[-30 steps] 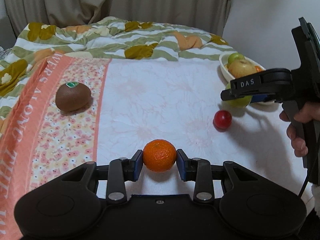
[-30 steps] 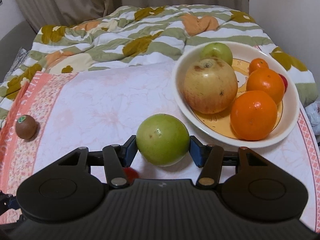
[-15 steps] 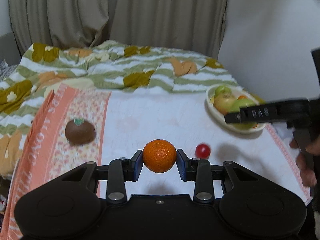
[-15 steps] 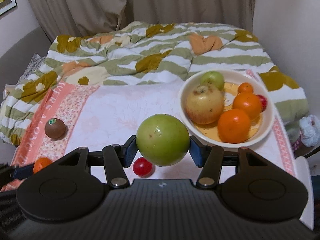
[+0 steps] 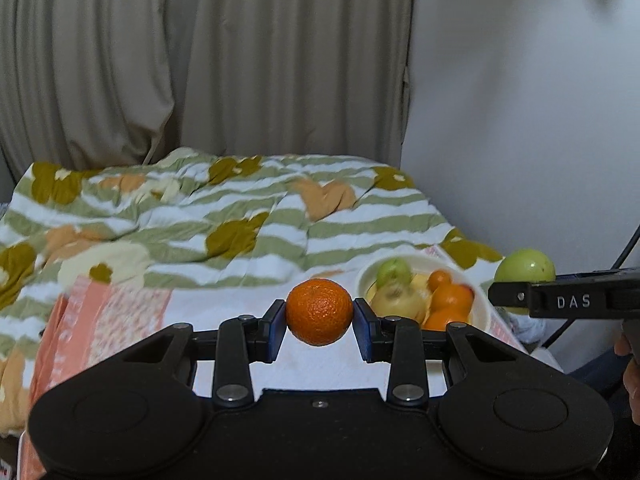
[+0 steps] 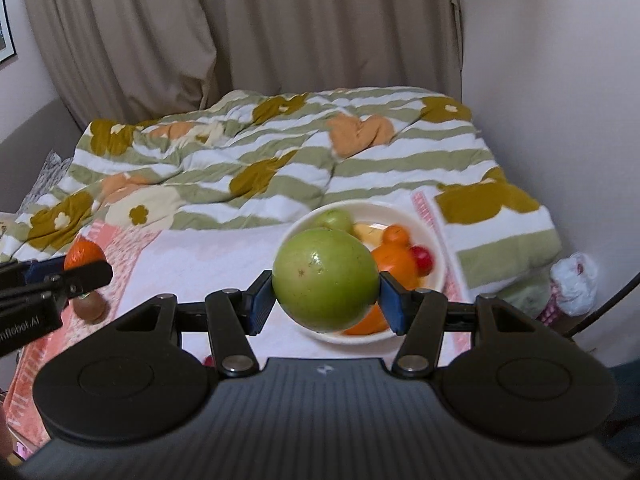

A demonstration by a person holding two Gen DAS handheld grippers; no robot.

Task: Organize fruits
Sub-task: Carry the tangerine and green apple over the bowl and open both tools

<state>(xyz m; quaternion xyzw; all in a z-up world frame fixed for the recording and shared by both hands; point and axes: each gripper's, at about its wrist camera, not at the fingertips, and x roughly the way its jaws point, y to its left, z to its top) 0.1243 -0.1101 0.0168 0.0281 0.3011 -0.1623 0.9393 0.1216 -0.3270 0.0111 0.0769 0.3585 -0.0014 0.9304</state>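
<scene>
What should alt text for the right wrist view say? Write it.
The right claw grips a green apple above a white bowl of fruit on a cloth-covered table. At left, the left claw holds a mandarin above a kiwi.

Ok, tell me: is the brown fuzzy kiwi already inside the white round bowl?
No, the brown fuzzy kiwi lies on the pink floral cloth, well apart from the white round bowl.

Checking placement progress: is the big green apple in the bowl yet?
Out. The green apple is clamped between the right gripper's fingers, in front of the bowl.
</scene>
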